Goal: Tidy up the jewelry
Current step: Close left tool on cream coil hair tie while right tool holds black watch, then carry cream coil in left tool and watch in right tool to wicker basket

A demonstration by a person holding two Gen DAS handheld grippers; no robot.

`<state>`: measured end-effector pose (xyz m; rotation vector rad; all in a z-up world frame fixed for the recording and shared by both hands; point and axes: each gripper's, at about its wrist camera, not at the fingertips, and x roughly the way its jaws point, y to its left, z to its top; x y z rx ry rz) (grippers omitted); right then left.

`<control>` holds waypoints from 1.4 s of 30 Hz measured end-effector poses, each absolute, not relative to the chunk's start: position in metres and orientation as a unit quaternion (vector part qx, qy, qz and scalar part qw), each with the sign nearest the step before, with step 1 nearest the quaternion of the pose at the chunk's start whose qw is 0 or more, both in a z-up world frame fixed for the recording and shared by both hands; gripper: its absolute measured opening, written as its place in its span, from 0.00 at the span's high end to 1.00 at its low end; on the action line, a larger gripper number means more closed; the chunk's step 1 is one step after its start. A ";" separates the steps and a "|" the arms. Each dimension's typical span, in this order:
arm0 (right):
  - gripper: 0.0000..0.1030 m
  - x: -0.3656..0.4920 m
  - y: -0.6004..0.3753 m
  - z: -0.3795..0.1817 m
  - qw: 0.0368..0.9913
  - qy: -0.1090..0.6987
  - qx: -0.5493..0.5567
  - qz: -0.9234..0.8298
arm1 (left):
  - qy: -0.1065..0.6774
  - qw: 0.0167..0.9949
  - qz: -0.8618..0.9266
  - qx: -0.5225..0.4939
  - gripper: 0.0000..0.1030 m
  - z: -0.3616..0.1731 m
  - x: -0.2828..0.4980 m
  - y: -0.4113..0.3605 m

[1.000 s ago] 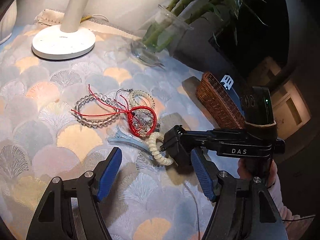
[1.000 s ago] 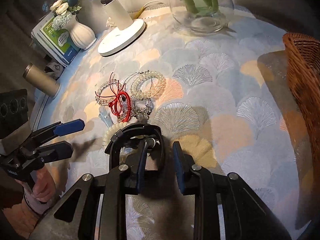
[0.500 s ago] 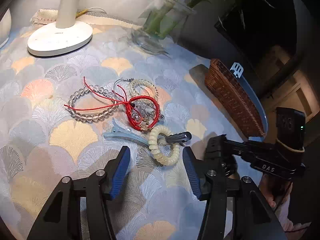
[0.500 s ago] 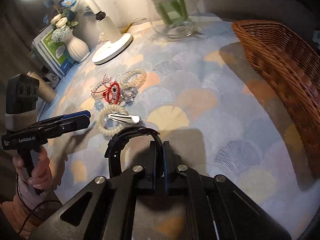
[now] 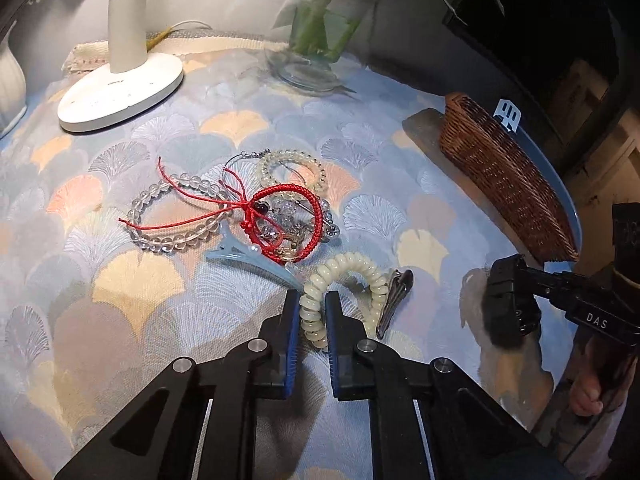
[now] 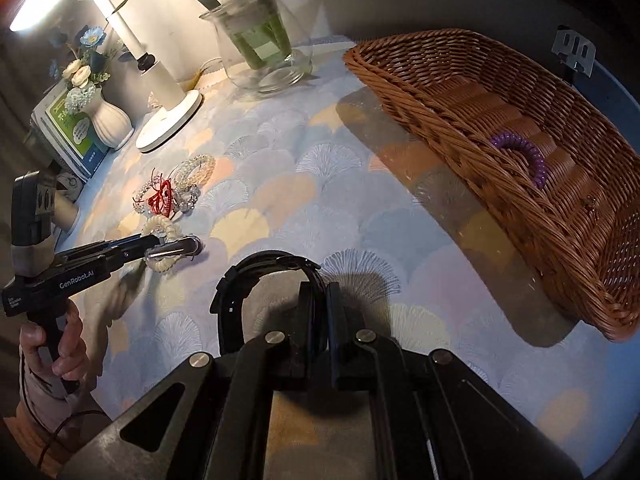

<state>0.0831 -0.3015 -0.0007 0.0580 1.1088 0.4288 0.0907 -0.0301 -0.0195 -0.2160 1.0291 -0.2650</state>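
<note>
White letters "DAS" stand on the black body of the right gripper [image 5: 510,312], and "GenRobot.AI" stands on the black body of the left gripper [image 6: 154,245]; the green booklet's [image 6: 74,128] print is too small to read.

— How many coil hair ties were there?

— Two: a cream one [image 5: 344,276] on the bench, a purple one [image 6: 524,152] in the wicker basket [image 6: 460,92].

— Bracelets?

— Three: clear beads [image 5: 168,216], a red cord [image 5: 296,216], pale beads [image 5: 292,168].

— Hair clips?

— Two: a blue one [image 5: 248,260] and a metal one [image 5: 394,296].

— Anything else?

— One black watch [image 6: 256,284], one basket, one lamp [image 5: 120,84], one glass vase [image 5: 324,36], one white vase [image 6: 110,120].
</note>
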 end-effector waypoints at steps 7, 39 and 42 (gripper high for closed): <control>0.93 0.082 -0.303 -0.003 0.829 0.523 0.033 0.196 | 0.449 0.872 -0.150 -0.127 0.90 0.018 0.056 -0.009; 0.87 0.101 -0.280 -0.016 0.809 0.545 -0.040 0.217 | 0.463 0.860 -0.168 -0.132 0.90 0.002 0.047 -0.007; 0.93 0.096 -0.286 -0.013 0.808 0.546 -0.020 0.220 | 0.458 0.862 -0.174 -0.127 0.90 0.009 0.050 -0.011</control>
